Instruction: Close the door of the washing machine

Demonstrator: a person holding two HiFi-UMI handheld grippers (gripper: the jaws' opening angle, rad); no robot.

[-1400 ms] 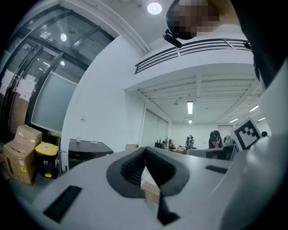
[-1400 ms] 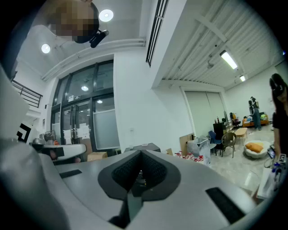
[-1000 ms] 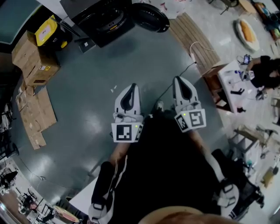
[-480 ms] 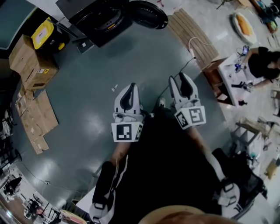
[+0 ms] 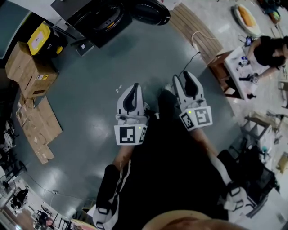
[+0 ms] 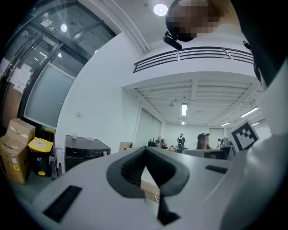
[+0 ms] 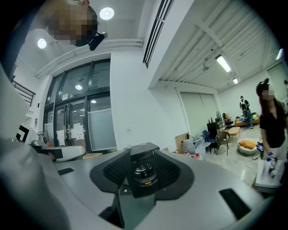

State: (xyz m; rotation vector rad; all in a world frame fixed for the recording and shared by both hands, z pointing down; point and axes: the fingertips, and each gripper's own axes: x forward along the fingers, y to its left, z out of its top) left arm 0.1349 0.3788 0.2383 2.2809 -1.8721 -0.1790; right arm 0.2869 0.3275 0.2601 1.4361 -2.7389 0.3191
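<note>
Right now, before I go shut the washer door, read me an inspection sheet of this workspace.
Surface: grey floor, glossy.
Job's things: black washing machine ahead; its round black door appears swung open.
Clutter: yellow-lidded bin, brown cardboard boxes, flattened cardboard sheets, wooden slatted pallet.
Grippers: left hand-held gripper shut, empty; right hand-held gripper open, empty; both well short of the machine.
Cables: thin dark cable across the floor near the right hand-held gripper.
Surroundings: person working at a table, right.

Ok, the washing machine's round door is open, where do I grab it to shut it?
Take the door by its free rim, the edge farthest from the washing machine, coming from its outer face. It stands swung out to the right in the head view, so that edge likely swings easiest. The right gripper, jaws apart, sits on that side.
</note>
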